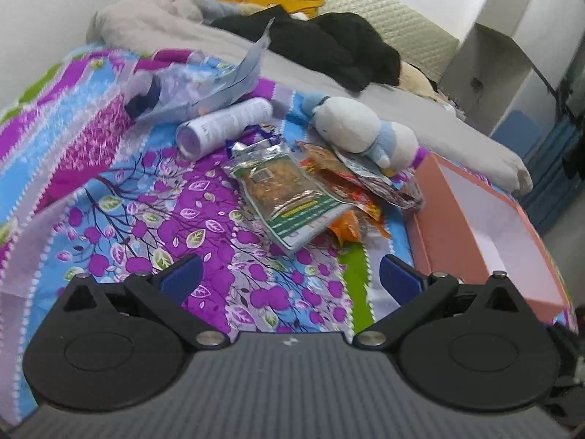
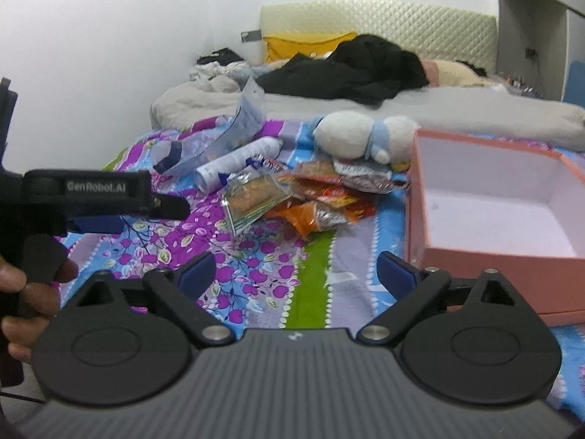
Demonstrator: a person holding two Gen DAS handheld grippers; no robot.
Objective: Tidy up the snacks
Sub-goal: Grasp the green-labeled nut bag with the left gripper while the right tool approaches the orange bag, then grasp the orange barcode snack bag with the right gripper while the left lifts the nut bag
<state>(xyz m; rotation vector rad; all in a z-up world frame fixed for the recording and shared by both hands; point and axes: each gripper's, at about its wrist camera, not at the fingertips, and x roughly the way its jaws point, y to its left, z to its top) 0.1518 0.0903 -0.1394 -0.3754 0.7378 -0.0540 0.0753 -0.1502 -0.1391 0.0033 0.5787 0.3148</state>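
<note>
A heap of snack packets lies on the flowered bedspread: a green-edged clear packet point(image 1: 289, 197) point(image 2: 252, 201) on top, red and orange packets point(image 1: 351, 219) point(image 2: 321, 205) under and beside it. An open pink box point(image 1: 486, 226) point(image 2: 493, 205) with a white inside stands to the right of the heap and holds nothing. My left gripper point(image 1: 289, 278) is open and empty, short of the heap. My right gripper point(image 2: 296, 270) is open and empty, near the box's front left corner. The left gripper also shows from the side in the right wrist view point(image 2: 146, 208).
A white plush toy point(image 1: 362, 128) point(image 2: 365, 139) lies behind the packets, touching them. A white tube point(image 1: 223, 124) point(image 2: 237, 161) and a clear plastic bag point(image 1: 204, 84) lie at the left. Black clothes point(image 1: 329, 44), pillows and a headboard are further back.
</note>
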